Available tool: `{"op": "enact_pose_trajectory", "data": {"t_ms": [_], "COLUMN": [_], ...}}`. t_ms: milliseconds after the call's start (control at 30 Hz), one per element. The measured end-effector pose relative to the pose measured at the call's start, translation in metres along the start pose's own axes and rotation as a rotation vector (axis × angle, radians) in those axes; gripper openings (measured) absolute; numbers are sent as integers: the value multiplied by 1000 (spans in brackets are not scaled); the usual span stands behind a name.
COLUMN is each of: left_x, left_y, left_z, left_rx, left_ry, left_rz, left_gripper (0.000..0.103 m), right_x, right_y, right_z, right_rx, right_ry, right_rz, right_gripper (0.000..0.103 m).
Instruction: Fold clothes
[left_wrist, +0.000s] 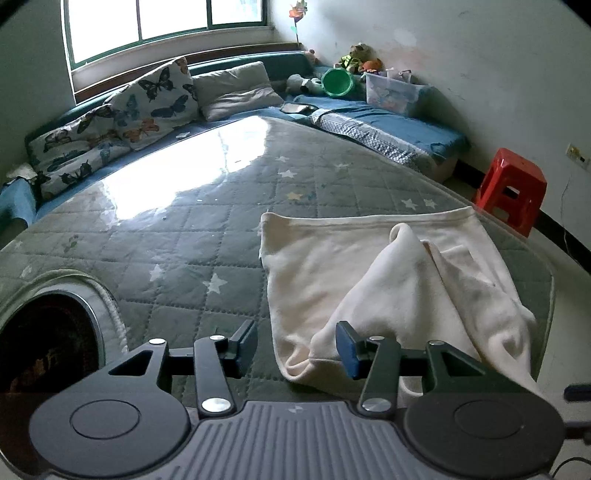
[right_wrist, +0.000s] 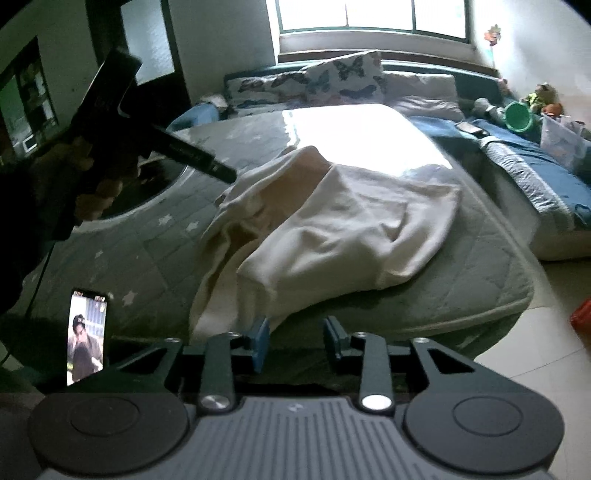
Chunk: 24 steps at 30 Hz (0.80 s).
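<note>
Your left gripper is spread, holding nothing. Your right gripper likewise; cloth lies half-folded on the mattress.

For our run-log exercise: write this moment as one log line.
task: fold clothes | left gripper: open, empty | right gripper: open, empty | cream garment: partly folded, rumpled, on quilted mattress
</note>
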<state>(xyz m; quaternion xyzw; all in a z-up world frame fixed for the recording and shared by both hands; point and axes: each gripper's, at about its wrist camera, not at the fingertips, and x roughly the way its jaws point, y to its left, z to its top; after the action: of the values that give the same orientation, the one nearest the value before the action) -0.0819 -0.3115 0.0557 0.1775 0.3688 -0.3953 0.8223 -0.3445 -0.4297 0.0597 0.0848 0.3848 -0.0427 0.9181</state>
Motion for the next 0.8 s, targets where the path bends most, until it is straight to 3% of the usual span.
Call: {"op": "enact_pose_trajectory", "data": {"t_ms": [200, 400, 567, 600, 733, 800], "left_x": [-5, -1, 21, 27, 44, 46], "left_y": [-8, -32, -49, -50, -41, -33], "left_z": [12, 35, 50, 51, 47, 41], "left_rx": [0, 14, 48, 48, 29, 17], "left_ry": [-39, -84, -69, -58, -10, 0], "left_rz": [-22, -87, -107, -106, -155, -179], "left_gripper": [60, 83, 83, 79, 31, 18], "right_x": [1, 26, 59, 66, 88, 97], "right_y": [-12, -25, -37, -39, -44, -45], "right_z": [21, 53, 79, 83, 94, 96], "right_rx": [0, 0, 4, 2, 3, 2], "right_ry": [-63, -115, -125, -119, -99, -91], "right_rz": [-37, -55, -66, -69, -65, -62], "right_gripper": [38, 45, 45, 45, 46, 47]}}
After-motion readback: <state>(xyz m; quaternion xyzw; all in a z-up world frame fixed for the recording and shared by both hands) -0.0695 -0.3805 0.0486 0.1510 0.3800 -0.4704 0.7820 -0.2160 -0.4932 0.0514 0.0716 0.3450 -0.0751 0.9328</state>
